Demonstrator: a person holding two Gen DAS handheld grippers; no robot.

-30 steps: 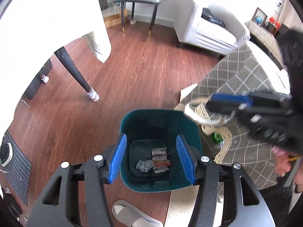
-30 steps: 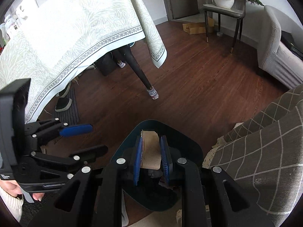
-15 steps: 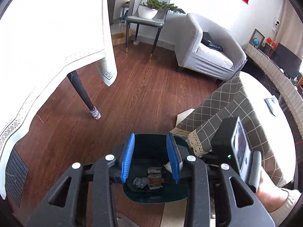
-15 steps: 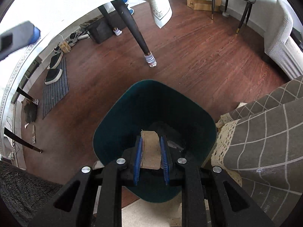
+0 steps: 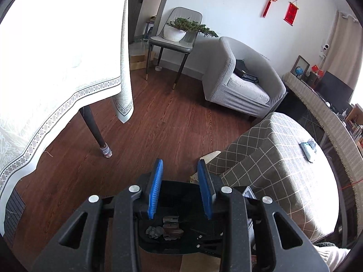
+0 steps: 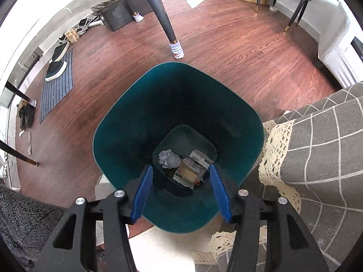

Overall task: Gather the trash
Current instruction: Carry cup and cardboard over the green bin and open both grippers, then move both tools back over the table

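In the left wrist view, the left gripper (image 5: pixel 180 189) has its blue pads spread apart with nothing between them, held above the teal bin (image 5: pixel 179 188), whose dark inside shows low in the frame. A grey crumpled wad (image 5: pixel 154 231) and bits of cardboard lie at its bottom. Ahead are the wood floor (image 5: pixel 163 122), a table with a white cloth (image 5: pixel 56 63), a grey armchair (image 5: pixel 240 83) and a checked cover (image 5: pixel 279 158). In the right wrist view, the right gripper (image 6: pixel 181 192) looks straight down into the bin (image 6: pixel 127 122), its fingers wide apart and empty. The flat cardboard piece (image 6: pixel 186 173) lies on the bin floor among other scraps, its long axis running from near the gripper away toward the far side, tilted slightly right. Beside it are the crumpled tissue (image 6: pixel 168 158) and a white labelled box (image 6: pixel 200 157).
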